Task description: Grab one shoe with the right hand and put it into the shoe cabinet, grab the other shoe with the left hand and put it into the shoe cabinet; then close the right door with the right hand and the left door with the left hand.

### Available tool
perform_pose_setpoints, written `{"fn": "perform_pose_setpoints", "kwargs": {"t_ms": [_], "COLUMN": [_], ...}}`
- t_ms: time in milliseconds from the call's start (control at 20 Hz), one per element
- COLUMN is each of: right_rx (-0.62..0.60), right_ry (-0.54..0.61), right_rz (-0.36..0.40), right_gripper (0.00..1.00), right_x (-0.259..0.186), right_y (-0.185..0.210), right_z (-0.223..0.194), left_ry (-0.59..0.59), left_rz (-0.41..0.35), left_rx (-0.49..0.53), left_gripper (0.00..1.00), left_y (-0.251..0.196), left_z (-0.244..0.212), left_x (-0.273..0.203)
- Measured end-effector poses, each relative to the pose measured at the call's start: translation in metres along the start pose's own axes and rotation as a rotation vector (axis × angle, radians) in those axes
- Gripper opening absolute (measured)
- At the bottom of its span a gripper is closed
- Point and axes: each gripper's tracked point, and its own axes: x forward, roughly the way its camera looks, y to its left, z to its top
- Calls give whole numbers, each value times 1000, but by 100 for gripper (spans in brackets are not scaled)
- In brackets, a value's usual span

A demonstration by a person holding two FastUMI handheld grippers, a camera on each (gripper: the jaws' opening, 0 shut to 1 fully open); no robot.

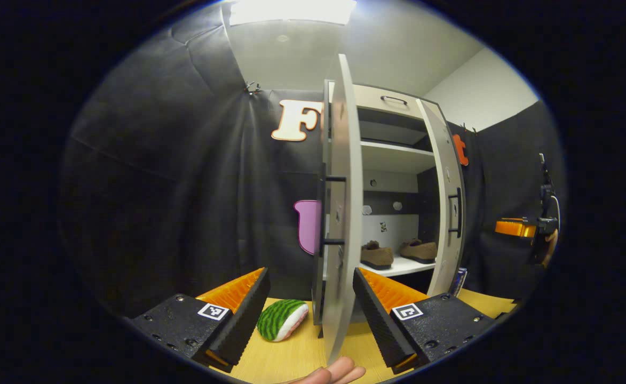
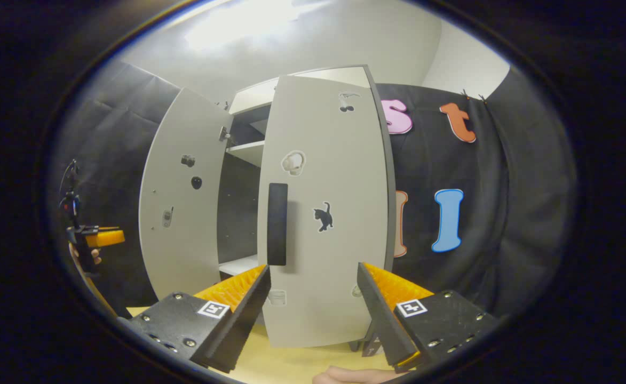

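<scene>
left shoe partly behind left door, far tool too small to judge, perhaps open

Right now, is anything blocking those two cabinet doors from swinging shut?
Nothing visible does. Both shoes sit well back on the shelf, and the watermelon toy lies outside the left door, away from its closing path.

The shoe cabinet doors looked like smooth, matt grey-white board with matt black handles. Both shoes seemed brown suede, soft and dull. The table showed pale wood grain, and the gripper fingers wore ridged black and orange plastic.
</scene>
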Motion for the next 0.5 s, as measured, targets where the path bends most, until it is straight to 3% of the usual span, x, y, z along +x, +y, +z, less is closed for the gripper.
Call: {"fn": "perform_pose_setpoints", "kwargs": {"t_ms": [350, 400, 450, 500], "right_rx": [-4, -12, -17, -17], "right_ry": [-56, -62, -66, -67], "right_rz": [2, -2, -10, -9], "right_gripper": [98, 98, 98, 97], "right_x": [-36, -39, -42, -46], "right_y": [-4, -6, -10, -9], "right_z": [17, 20, 20, 20], "left_ry": [33, 40, 41, 47], "left_rz": [-49, -47, -30, -12], "left_rx": [6, 28, 48, 58], "left_gripper": [92, 92, 99, 95], "left_y": [44, 50, 58, 64], "left_z": [10, 12, 13, 15], "left_x": [53, 63, 74, 83]}}
